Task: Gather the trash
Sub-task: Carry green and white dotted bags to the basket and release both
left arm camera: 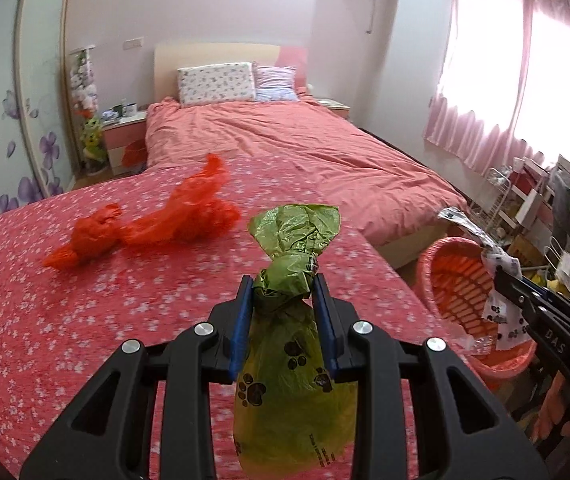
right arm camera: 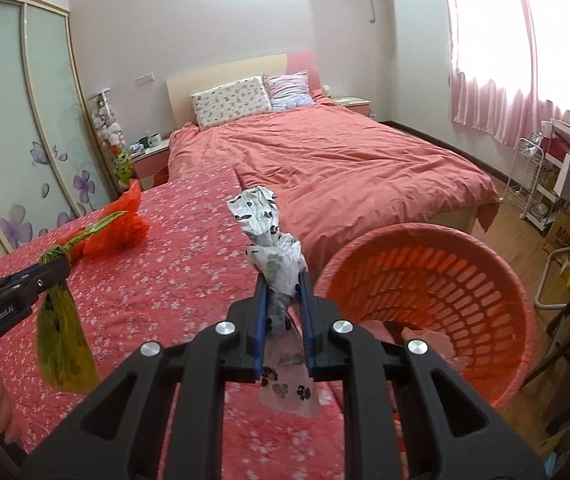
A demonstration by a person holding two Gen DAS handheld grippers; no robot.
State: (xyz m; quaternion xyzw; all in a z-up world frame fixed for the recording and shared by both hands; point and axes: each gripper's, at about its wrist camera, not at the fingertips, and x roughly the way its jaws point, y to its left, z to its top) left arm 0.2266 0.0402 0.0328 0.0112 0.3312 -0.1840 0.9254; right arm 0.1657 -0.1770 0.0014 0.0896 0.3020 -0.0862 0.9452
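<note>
Left wrist view: the left gripper (left arm camera: pixel 283 286) is clamped on the knotted neck of a green bag (left arm camera: pixel 293 380) with paw prints, its blue pads (left arm camera: pixel 245 320) pinching the twist while the full belly of the bag hangs beneath the jaws. Just past its tips and off to the left, two orange bags (left arm camera: pixel 153 224) lie crumpled on the flowered sheet (left arm camera: pixel 45 340) — untouched, well apart from either gripper. Off to the right of it, the orange basket (left arm camera: pixel 437 252) stands on the floor beside the bed.

Right wrist view now — the right gripper (right arm camera: pixel 283 280) is squeezed tight on a white bag (right arm camera: pixel 273 256) spotted with dark paw prints, the knot poking up ahead of the fingers, the rest drooping below. That basket (right arm camera: pixel 497 280) sits just to its right and a little ahead, mouth open, some pale plastic (right arm camera: pixel 425 338) lying in its bottom. Far left, the other gripper (right arm camera: pixel 51 276) dangles its green bag above the sheet.
</note>
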